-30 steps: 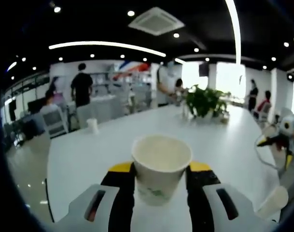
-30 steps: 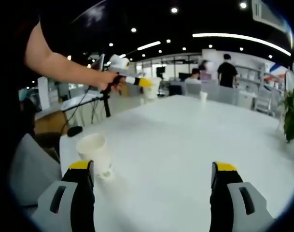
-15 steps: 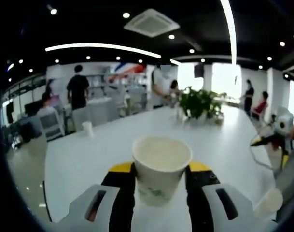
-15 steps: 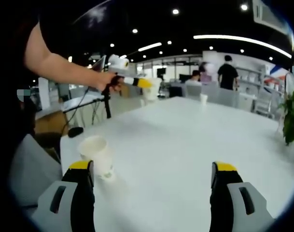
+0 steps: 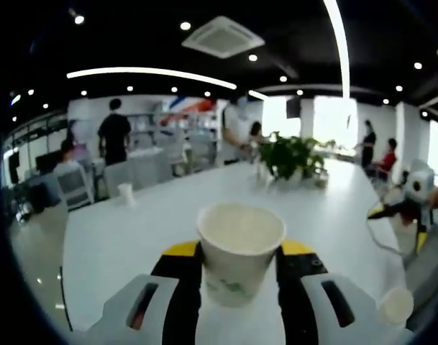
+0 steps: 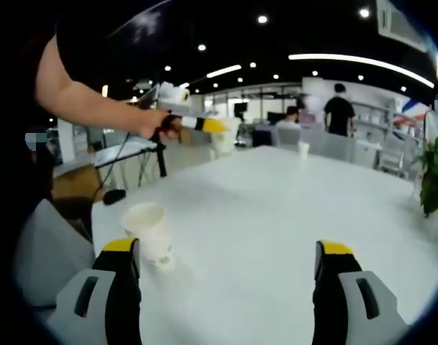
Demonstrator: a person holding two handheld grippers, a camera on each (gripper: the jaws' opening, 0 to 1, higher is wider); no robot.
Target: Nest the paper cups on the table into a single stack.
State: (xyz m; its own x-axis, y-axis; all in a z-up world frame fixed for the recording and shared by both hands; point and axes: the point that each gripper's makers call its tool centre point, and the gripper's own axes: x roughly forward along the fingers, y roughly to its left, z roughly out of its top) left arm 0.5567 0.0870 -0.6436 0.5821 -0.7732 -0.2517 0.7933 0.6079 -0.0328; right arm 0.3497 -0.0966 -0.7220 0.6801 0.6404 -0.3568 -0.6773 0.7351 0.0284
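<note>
Gripping a paper cup (image 5: 239, 251) upright between its closed jaws, the left claw (image 5: 239, 267) is carrying it above the white surface (image 5: 132, 237), mouth up, probably so its base can drop straight into another cup. Off to that view's right, the right claw (image 5: 400, 210) is hanging in the air with a second cup (image 5: 395, 305) standing low beneath it near the surface's edge. In the right gripper view, the right claw (image 6: 226, 267) is sitting with its jaws spread wide and empty, and that standing cup (image 6: 149, 231) is waiting just beside its left jaw, likely the receiver for the stack. Farther across, the left claw (image 6: 217, 126) is holding its cup aloft. A third small cup (image 6: 303, 149) is standing well away, near the far end, with a potted plant (image 5: 290, 156) beyond.
</note>
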